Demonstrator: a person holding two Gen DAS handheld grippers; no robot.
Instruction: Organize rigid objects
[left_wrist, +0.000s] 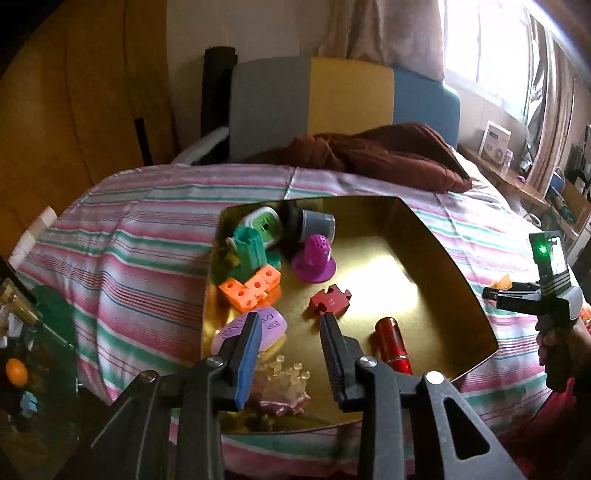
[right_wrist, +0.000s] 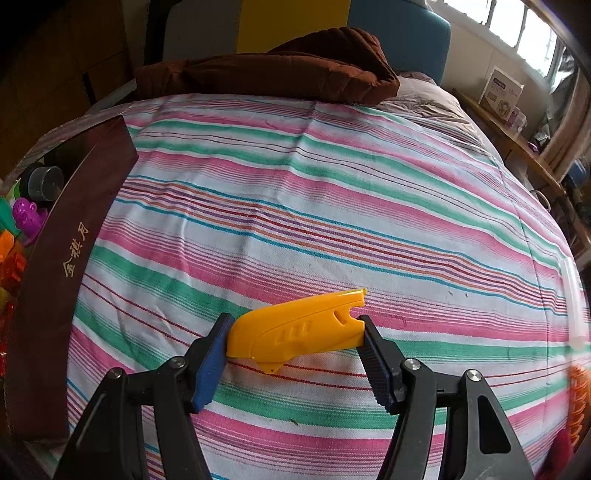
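While we hold a gripper in each hand over the striped bedspread (right_wrist: 332, 206), our left gripper (left_wrist: 290, 321) hangs above the gold-lined box (left_wrist: 424, 229) with its jaws parted and nothing between them. No pad touches anything; the dark red puzzle piece (left_wrist: 330, 300) lies on the box floor just past the tips, toward 12 o'clock. At 3 o'clock from those tips lies the red cylinder (left_wrist: 393, 341), on its side. At 9 o'clock sits the lilac oval piece (left_wrist: 269, 323), partly hidden behind the blue pad, and at 6 o'clock, under the jaws, a clear pegged piece (left_wrist: 286, 373). Further off, at 11 o'clock, we see the orange cubes (left_wrist: 245, 290), the teal block (left_wrist: 251, 251) standing behind them, the purple domed piece (left_wrist: 314, 260) at 12 o'clock, and the grey cup (left_wrist: 317, 223) in the far corner. Our right gripper (right_wrist: 295, 332) is clamped on the yellow plastic tool (right_wrist: 295, 328), one pad on each end, with the tool lying flat across the bedspread. From that gripper, the box's maroon outer wall (right_wrist: 74, 258) stands at 9 o'clock, well apart, and the brown quilt (right_wrist: 277, 70) is bunched at 12 o'clock at the far end of the bed. In the left view our right gripper appears at 3 o'clock, beyond the box rim.
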